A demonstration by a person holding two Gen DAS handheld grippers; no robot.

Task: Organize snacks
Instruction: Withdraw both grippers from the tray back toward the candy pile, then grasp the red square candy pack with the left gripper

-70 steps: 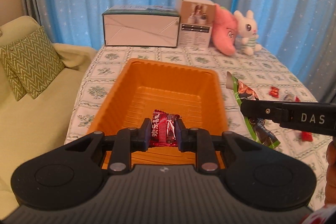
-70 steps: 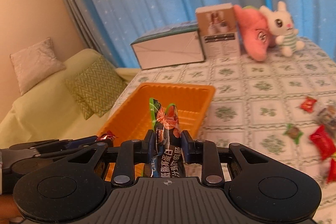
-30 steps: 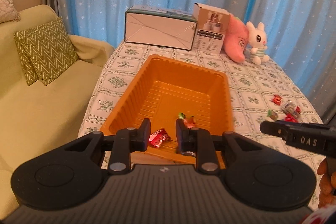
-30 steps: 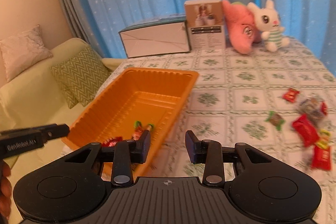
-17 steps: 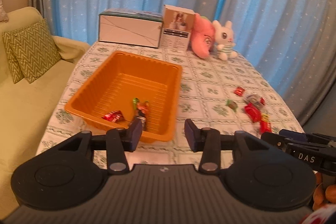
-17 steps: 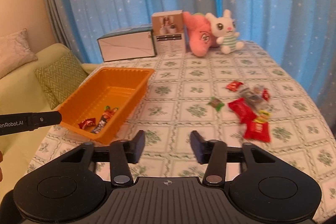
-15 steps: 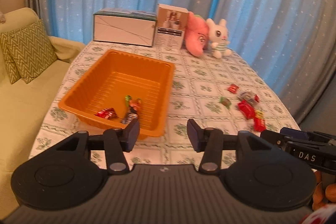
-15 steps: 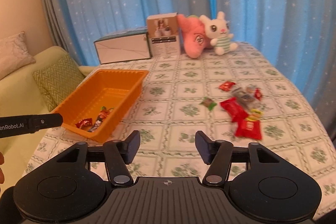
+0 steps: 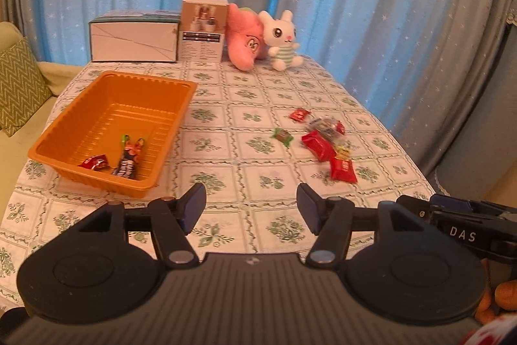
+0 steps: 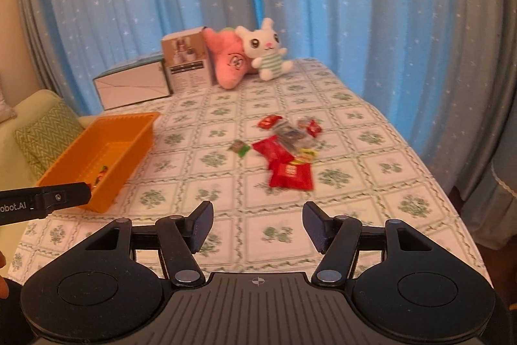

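Note:
An orange tray (image 9: 66, 123) (image 10: 135, 122) sits at the table's left, holding a red candy (image 9: 93, 163) and a dark snack bar (image 9: 127, 162). Several loose snacks lie right of centre: red packets (image 9: 342, 168) (image 10: 290, 173), a small green candy (image 9: 282, 136) (image 10: 239, 147) and a small red candy (image 9: 299, 114) (image 10: 268, 121). My left gripper (image 9: 251, 207) hovers over the table's near edge, its jaws opening, nothing between them. My right gripper (image 10: 257, 223) is likewise over the near edge, jaws opening and empty, the snack pile ahead of it.
A white box (image 9: 134, 41), a small carton (image 9: 203, 29), a pink plush (image 9: 245, 42) and a white bunny plush (image 9: 281, 39) line the table's far edge before blue curtains. A sofa with a green cushion (image 9: 16, 83) stands left. The table drops off at right.
Both grippers let their snacks go into the orange tray, then drew back and swung right toward the loose snacks. Their jaws have widened.

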